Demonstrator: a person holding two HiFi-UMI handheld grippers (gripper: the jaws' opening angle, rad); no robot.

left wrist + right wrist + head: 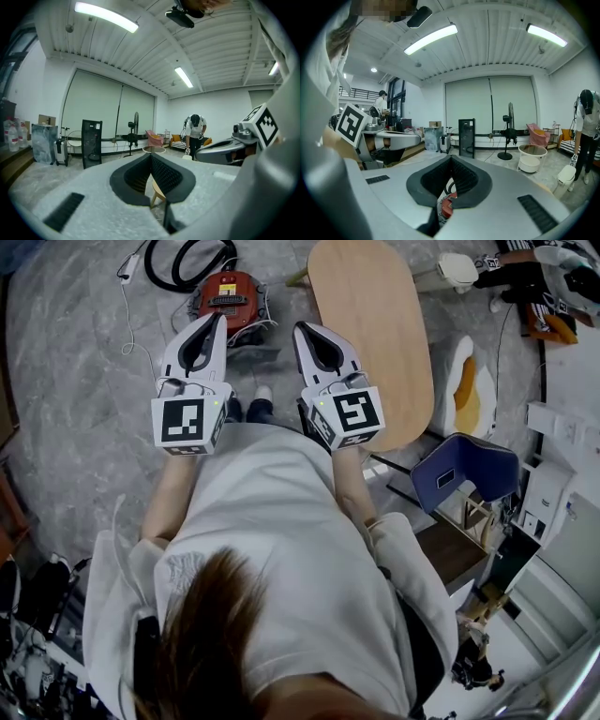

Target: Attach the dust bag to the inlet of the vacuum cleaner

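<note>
1. The left claw (151, 155) is pressed together, gripping nothing.
2. The right claw (451, 157) is pressed together too, empty.
3. The red vacuum cleaner (230, 294) sits on the floor (75, 381) just beyond both claw tips, its black hose (187, 263) coiled behind.

You hold the left gripper (217, 321) and the right gripper (303, 328) out before your chest, side by side and apart, pointing forward, nearly level. The fingers (165, 174) of both are pressed together on nothing. Your forearms (169, 498) reach forward.
</note>
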